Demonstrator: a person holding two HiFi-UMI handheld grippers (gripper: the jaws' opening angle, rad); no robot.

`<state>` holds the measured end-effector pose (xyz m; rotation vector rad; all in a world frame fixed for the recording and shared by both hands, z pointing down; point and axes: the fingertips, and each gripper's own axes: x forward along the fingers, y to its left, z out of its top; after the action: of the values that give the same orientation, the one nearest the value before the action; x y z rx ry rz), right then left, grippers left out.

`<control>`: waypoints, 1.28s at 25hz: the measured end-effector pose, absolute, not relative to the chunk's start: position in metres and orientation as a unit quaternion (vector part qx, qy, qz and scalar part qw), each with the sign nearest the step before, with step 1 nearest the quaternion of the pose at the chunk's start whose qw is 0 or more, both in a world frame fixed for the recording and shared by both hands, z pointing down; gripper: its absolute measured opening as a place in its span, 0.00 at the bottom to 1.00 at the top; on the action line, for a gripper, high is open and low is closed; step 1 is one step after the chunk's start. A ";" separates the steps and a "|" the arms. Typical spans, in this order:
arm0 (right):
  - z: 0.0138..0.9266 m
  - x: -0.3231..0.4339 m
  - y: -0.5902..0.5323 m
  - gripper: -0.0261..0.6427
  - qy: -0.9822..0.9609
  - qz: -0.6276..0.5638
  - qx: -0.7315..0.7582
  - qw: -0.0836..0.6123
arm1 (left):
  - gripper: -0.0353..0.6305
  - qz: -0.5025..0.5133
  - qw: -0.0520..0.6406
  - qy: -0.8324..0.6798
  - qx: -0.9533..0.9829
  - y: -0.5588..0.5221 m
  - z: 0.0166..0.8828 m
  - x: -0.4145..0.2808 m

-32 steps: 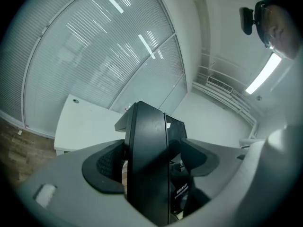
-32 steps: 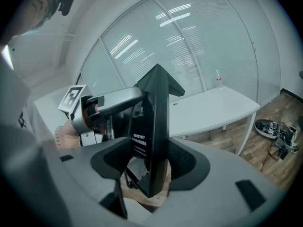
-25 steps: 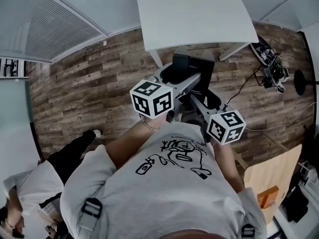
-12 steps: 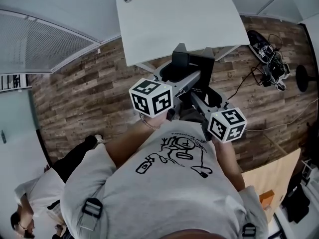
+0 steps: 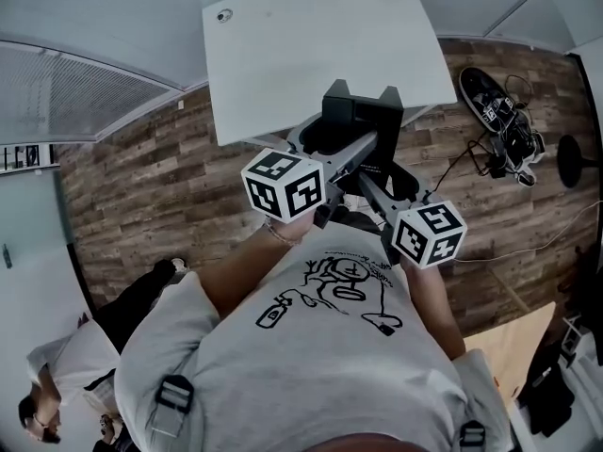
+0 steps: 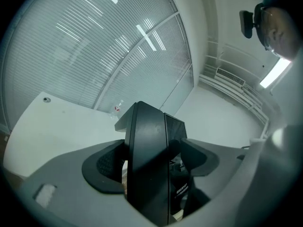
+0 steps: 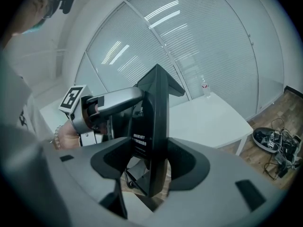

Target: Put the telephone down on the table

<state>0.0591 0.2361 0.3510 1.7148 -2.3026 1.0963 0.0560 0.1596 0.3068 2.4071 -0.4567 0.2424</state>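
Note:
The black telephone point(image 5: 362, 119) is held in the air between both grippers, just at the near edge of the white table point(image 5: 311, 45). My left gripper point(image 5: 330, 137) is shut on the telephone's left side; in the left gripper view the black body point(image 6: 150, 160) fills the space between the jaws. My right gripper point(image 5: 388, 158) is shut on its right side, and the right gripper view shows the dark panel with small white print point(image 7: 151, 141) clamped edge-on. The marker cube of the left gripper point(image 7: 72, 97) shows behind it.
The table stands on a wood-plank floor point(image 5: 141, 196). A tangle of cables and a power strip point(image 5: 504, 121) lies on the floor at the right. A second person point(image 5: 66, 375) is at the lower left. Glass walls with blinds point(image 7: 199, 41) surround the room.
The view has shifted so the table sits closer and larger ahead of the telephone. Both grippers keep their hold on it in the same pose.

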 end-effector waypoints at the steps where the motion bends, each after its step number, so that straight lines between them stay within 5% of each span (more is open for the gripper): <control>1: 0.352 0.063 0.233 0.37 -0.750 0.357 0.556 0.035 | 0.59 0.092 0.335 -0.178 0.921 0.157 0.308 0.060; 18: 0.359 0.083 0.134 0.37 -0.776 0.356 0.517 0.065 | 0.59 0.067 0.348 -0.223 0.908 0.058 0.317 0.070; 32: 0.353 0.040 -0.034 0.37 -0.814 0.346 0.454 0.105 | 0.59 0.027 0.360 -0.295 0.885 -0.108 0.312 0.013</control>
<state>0.0395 -0.0341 0.3531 1.3385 -2.4009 1.0192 0.0134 -0.1076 0.3123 2.2809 -0.7593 0.0697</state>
